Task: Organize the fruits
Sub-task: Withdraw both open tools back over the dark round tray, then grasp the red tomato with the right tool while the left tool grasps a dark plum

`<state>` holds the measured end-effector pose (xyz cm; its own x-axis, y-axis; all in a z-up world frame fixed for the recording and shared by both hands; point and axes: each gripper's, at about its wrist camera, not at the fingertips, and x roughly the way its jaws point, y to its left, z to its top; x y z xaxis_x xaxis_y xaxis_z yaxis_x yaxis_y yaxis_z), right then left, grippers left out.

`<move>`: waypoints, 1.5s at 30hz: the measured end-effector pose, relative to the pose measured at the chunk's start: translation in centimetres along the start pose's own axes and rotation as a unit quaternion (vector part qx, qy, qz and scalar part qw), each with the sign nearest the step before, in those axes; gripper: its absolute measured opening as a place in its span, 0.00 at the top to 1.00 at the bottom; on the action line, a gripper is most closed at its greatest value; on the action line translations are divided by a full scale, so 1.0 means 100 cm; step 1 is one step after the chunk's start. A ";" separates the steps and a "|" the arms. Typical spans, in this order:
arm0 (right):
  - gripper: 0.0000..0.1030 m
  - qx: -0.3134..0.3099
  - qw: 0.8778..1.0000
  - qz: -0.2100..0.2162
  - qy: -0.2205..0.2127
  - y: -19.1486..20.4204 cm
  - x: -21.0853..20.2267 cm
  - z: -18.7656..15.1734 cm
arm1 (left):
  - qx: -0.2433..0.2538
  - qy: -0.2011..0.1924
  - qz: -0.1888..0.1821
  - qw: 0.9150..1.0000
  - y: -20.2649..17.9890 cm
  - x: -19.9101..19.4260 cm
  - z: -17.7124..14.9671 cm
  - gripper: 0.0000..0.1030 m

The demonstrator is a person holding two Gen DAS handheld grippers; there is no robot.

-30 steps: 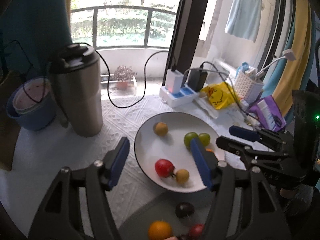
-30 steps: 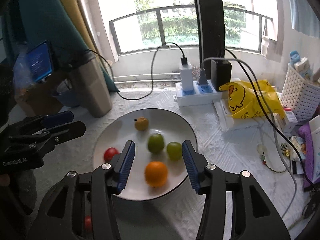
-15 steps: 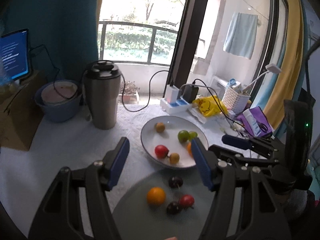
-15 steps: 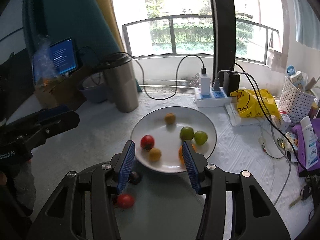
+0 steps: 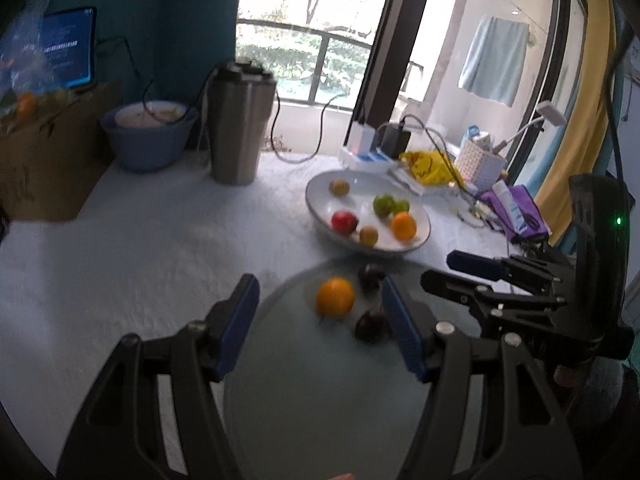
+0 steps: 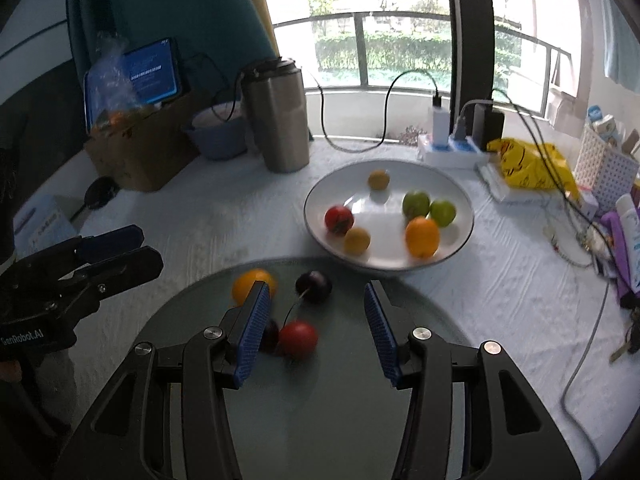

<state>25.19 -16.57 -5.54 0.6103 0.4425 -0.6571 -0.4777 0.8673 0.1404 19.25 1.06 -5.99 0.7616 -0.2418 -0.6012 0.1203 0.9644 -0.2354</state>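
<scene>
Both tools empty, jaws spread wide: left gripper (image 5: 320,324) and right gripper (image 6: 316,324) hang above the grey glass mat (image 6: 320,408) at the near edge of the table. On the mat – an orange (image 6: 250,283) partly behind the right tool's left finger, a dark plum (image 6: 314,286), a red fruit (image 6: 298,338) and a second dark fruit (image 6: 270,336) touching it, half hidden. Just beyond, the white plate (image 6: 460,200) already carries six: a red fruit (image 6: 339,219), two small yellow-brown ones (image 6: 357,241) (image 6: 378,179), two green ones (image 6: 416,205) (image 6: 443,212) and an orange (image 6: 422,236). Judgement: four fruits left to move, so the task looks a little over half done. Risks from here. The fruits are round and the mat is smooth, so a finger that lands off-centre would likely nudge a fruit into a roll – possibly off the mat or towards the table edge. The red fruit and the dark one beside it touch, and a stem (image 6: 294,307) appears to run between the dark plum and this pair; closing on one may drag or pinch the neighbour. Soft skins could bruise under a hard squeeze. The two tools work close together over the same small area; they could collide. The plate is filling, and a fruit dropped from height may knock others over the shallow rim.
</scene>
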 end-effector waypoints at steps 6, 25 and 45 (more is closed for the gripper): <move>0.50 0.002 1.000 0.004 0.027 0.005 0.016 -0.017 | -0.004 0.024 -0.005 1.000 0.005 0.010 -0.020 0.37; 0.50 -0.008 0.997 0.049 0.066 -0.004 0.038 -0.026 | -0.003 0.083 -0.013 0.996 0.001 0.046 -0.035 0.37; 0.71 -0.021 0.994 0.094 0.046 -0.010 0.024 -0.026 | 0.014 0.100 -0.016 0.995 -0.034 0.056 -0.030 0.37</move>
<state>25.55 -16.96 -9.17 0.4480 0.5719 -0.6872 -0.6050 0.7598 0.2379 21.17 -3.90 -10.88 0.6159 -0.2860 -0.7341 0.1620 0.9579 -0.2372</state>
